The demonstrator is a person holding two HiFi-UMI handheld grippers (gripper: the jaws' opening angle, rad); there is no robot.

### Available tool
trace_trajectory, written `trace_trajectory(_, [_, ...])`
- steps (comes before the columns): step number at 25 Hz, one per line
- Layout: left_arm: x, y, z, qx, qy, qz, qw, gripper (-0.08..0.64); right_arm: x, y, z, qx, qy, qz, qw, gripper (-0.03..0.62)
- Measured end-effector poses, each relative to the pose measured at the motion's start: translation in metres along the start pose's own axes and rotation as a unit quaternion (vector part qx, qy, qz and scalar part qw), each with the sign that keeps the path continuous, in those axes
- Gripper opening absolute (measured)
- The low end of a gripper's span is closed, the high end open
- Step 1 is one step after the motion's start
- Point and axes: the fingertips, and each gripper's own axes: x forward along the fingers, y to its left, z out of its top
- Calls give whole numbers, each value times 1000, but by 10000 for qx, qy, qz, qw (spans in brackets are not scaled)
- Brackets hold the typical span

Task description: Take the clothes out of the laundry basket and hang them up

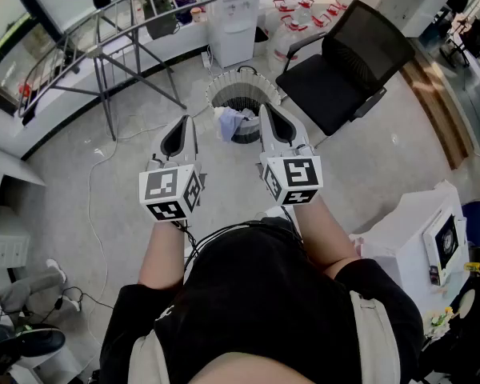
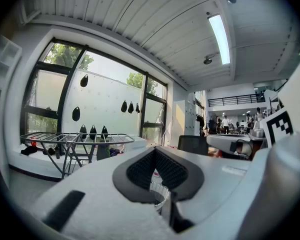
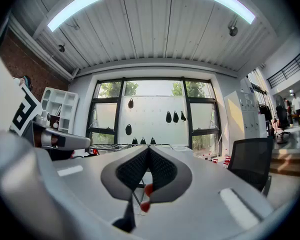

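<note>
1. The drying rack (image 1: 104,30) stands on the floor beyond the laundry basket (image 1: 216,94) and off to its left, well apart from it. Its top rails are bare.
2. The black office chair (image 1: 344,78) sits just to the right of the laundry basket, with its seat turned toward the basket.
3. The white water dispenser (image 1: 234,18) stands directly behind the laundry basket, close to it.
4. The laundry basket is round and white with a slatted wall. It stands upright on the floor straight ahead of me, between the rack and the chair.
5. My left gripper (image 1: 184,121) hangs on the near side of the laundry basket, a little to its left, and points roughly level toward it. Its fingers (image 2: 140,170) are pressed together with nothing between them. Through the gap behind the tips I see part of the basket's rim (image 2: 159,191).
6. My right gripper (image 1: 266,108) reaches over the near right edge of the laundry basket, beside my left one. Its fingers (image 3: 162,170) are likewise pressed together and pinch nothing.
7. The clothes (image 1: 232,122) are a pale blue-and-white bundle inside the laundry basket, against its near wall. They lie between my two grippers as seen from above, and neither gripper touches them.
</note>
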Motion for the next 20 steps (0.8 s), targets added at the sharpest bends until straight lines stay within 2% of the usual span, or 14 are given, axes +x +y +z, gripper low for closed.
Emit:
trace_trajectory(4, [1, 2, -2, 2, 21, -13, 10000, 9, 1, 1, -1, 184, -81, 9, 9998, 14])
trace_trajectory(20, [1, 12, 0, 45, -12, 17, 10000, 9, 13, 9, -1, 88, -74, 53, 9999, 14])
